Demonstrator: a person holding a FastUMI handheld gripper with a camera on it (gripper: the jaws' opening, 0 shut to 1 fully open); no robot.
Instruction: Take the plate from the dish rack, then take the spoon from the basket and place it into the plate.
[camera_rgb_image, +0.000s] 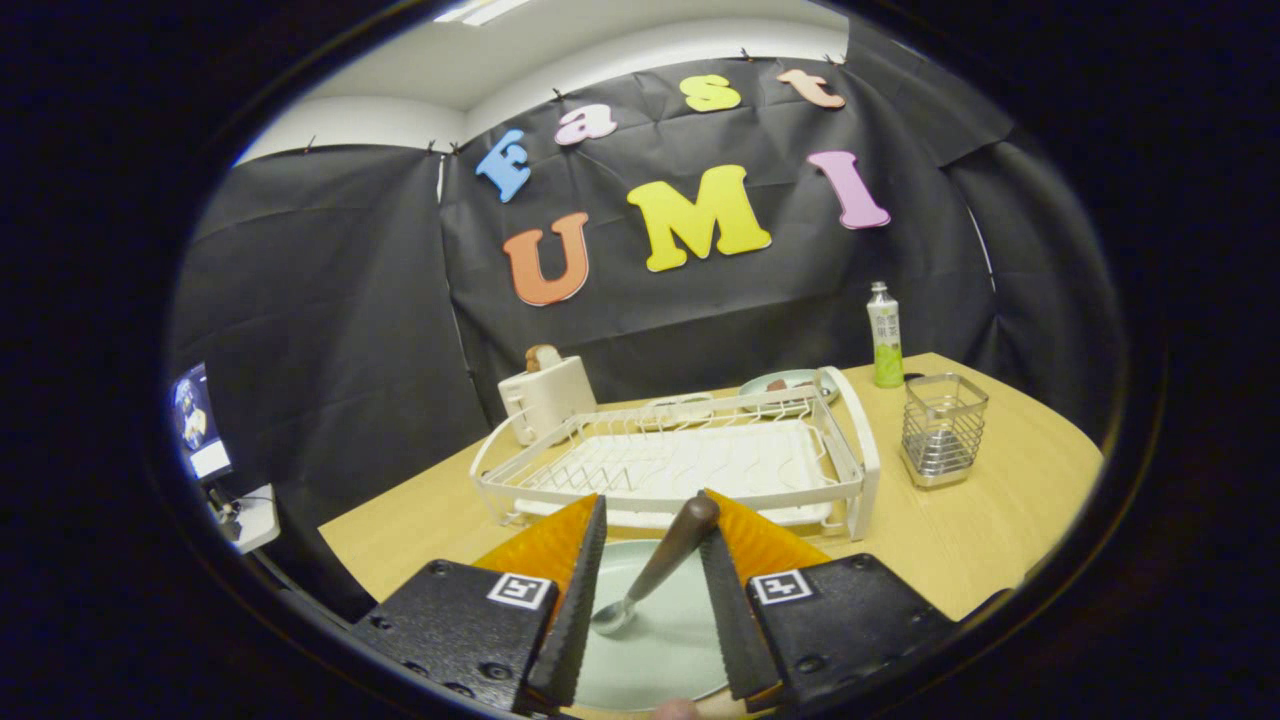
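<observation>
A pale green plate (660, 640) lies on the wooden table just in front of the white dish rack (680, 460), under and between my fingers. The spoon (655, 570) has a dark brown handle and a metal bowl. Its bowl rests on the plate and its handle slants up, the tip leaning against the inner side of my right finger (722, 580). My gripper (650, 500) is open, the left finger well clear of the spoon. The wire basket (943, 425) stands to the right of the rack, beyond my fingers.
The dish rack holds no dishes. Behind it stand a white toaster (545, 395) with bread in it and another plate (790, 382). A green-labelled bottle (884, 335) stands behind the basket. A small screen (195, 420) sits off the table's left side.
</observation>
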